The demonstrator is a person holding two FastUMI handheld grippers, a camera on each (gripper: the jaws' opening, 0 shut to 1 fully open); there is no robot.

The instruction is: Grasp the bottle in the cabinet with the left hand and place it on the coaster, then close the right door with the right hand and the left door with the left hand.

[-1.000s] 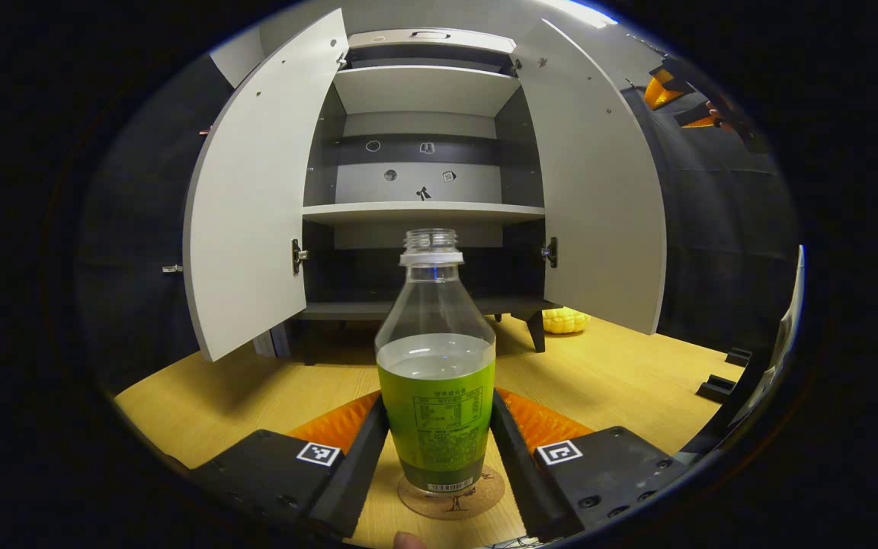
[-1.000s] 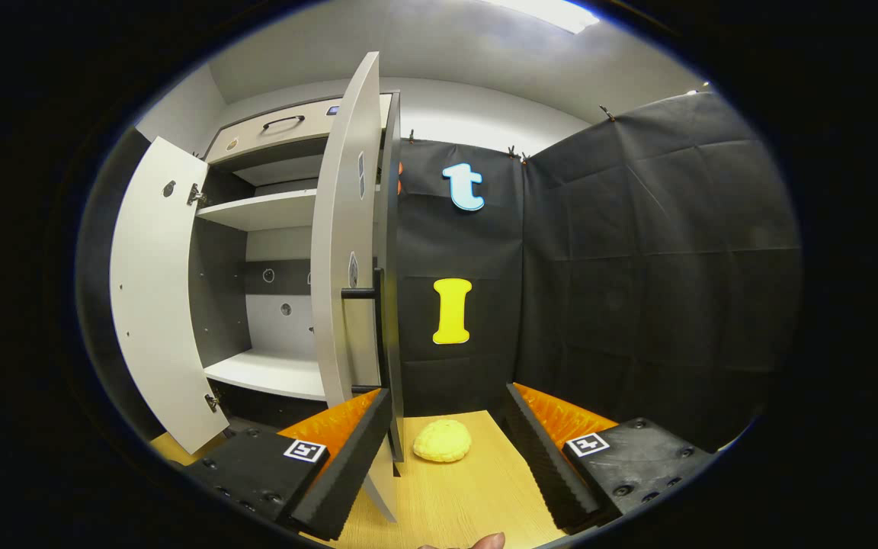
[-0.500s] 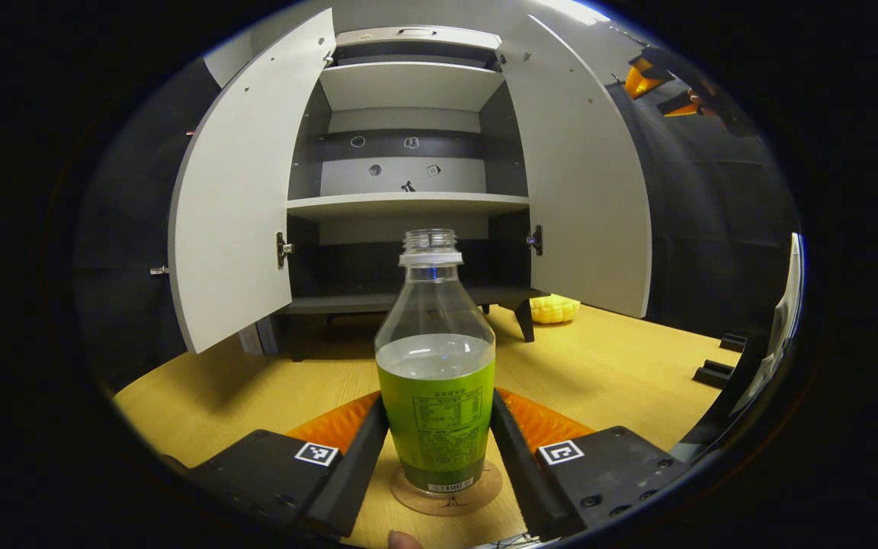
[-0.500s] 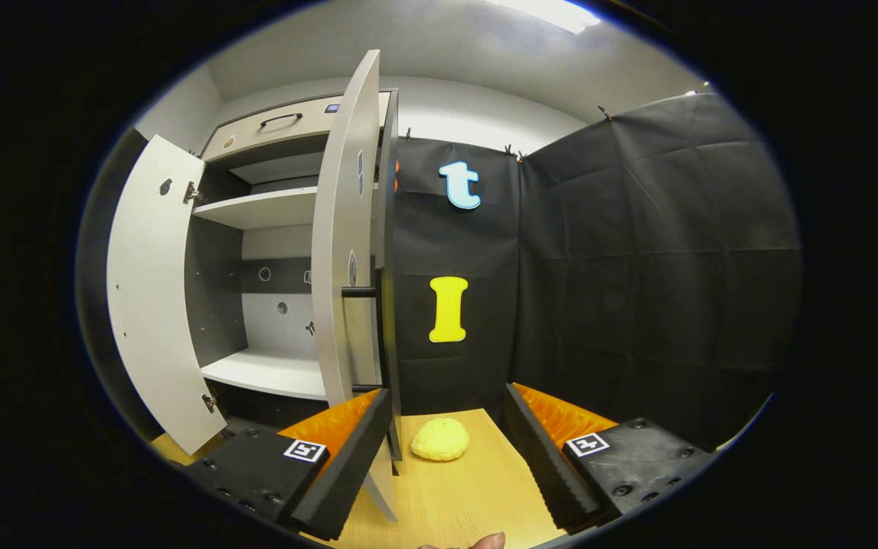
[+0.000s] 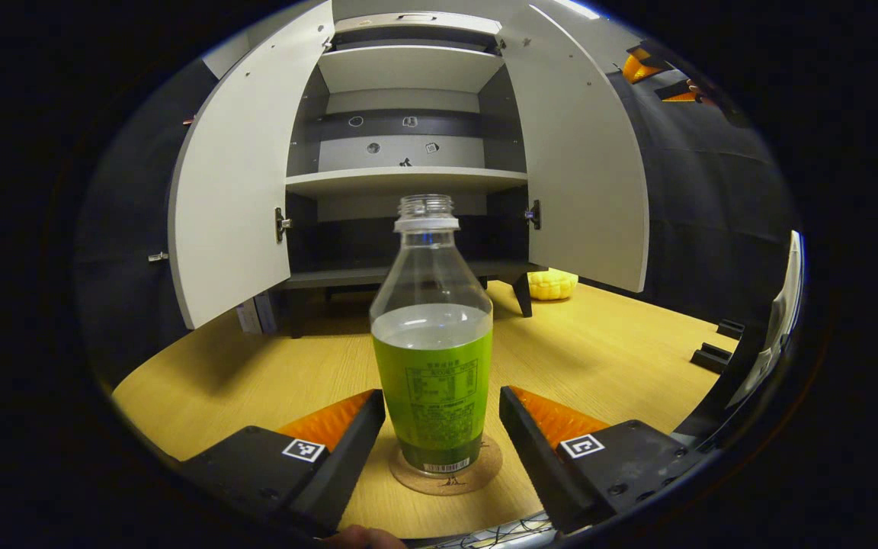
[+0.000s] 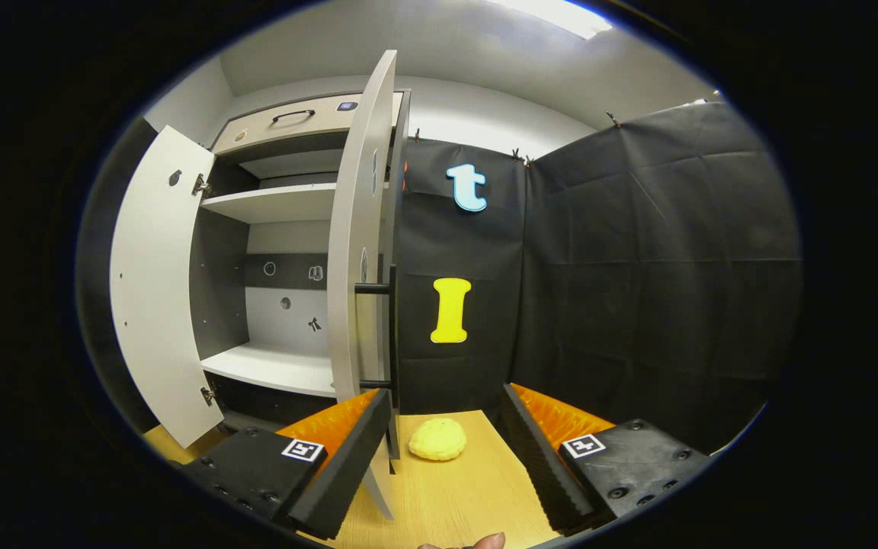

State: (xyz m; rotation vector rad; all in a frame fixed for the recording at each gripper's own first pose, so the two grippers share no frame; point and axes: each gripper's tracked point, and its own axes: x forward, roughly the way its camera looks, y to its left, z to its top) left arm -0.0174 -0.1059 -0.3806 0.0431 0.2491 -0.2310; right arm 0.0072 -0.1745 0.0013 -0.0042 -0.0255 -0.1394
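Partly hidden coaster [image 5: 447, 479] under bottle [image 5: 431, 358]; left tongs [image 5: 443, 427] parted

Between the left gripper's fingers [image 5: 355, 446], the bottle [image 5: 431, 358] covers the middle of the coaster [image 5: 447, 476], and the print on its green label is too small to read. Beyond it, the bottle's neck hides part of the cabinet's [image 5: 408, 69] lower shelf. Past the right gripper's fingers [image 6: 347, 457], the right door [image 6: 359, 252] stands edge-on and hides much of the cabinet's interior; its lower edge passes behind the near finger. The yellow object [image 6: 437, 440] ahead is too blurred to identify.
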